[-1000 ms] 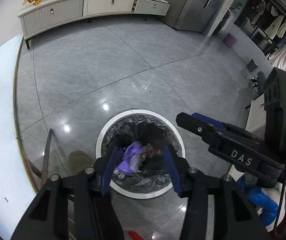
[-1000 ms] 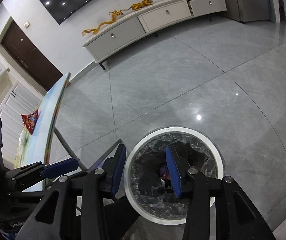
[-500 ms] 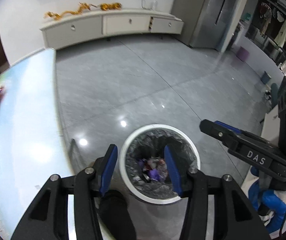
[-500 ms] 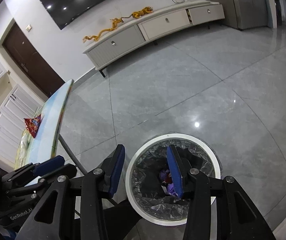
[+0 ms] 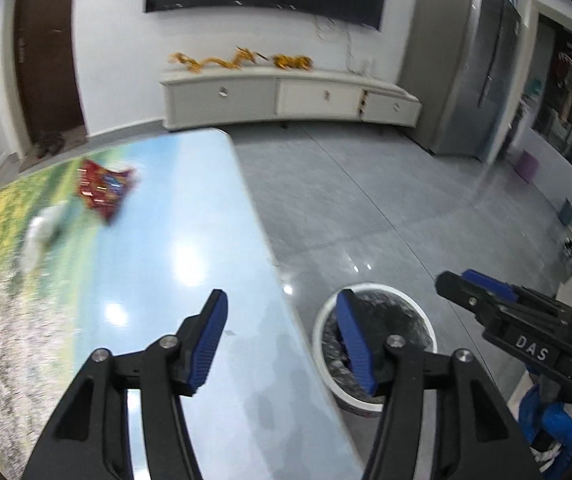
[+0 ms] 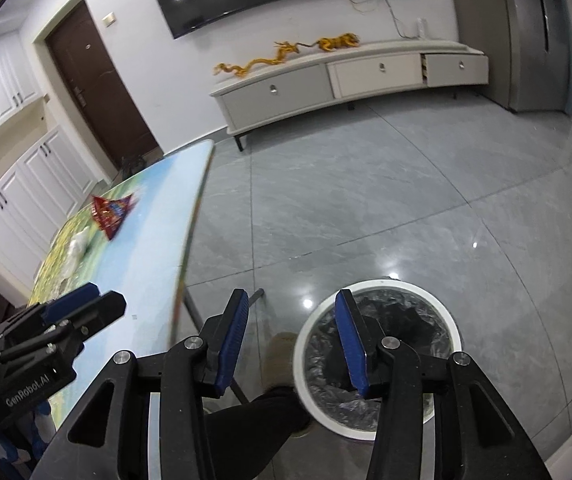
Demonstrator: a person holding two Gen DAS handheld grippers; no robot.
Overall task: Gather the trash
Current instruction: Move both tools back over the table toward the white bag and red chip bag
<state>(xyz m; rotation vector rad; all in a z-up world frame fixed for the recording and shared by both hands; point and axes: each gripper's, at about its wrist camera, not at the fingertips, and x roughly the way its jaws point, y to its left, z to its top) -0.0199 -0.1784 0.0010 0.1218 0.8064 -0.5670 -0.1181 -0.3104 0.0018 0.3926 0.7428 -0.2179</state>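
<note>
Left wrist view showed the left gripper over the near right edge of the table, its jaws opening with nothing between them, probably readying for another piece. The remaining trash lay far left on the table: a red snack wrapper and, just nearer, a blurred white crumpled piece. The bin stood on the floor right of the table, lined with a black bag, close enough for short drops. The right gripper hung near the bin's left rim, jaws moderately apart and empty. A second earlier both grippers looked straight into the bin; since then both views had lifted toward the table, and the left jaws had widened.
</note>
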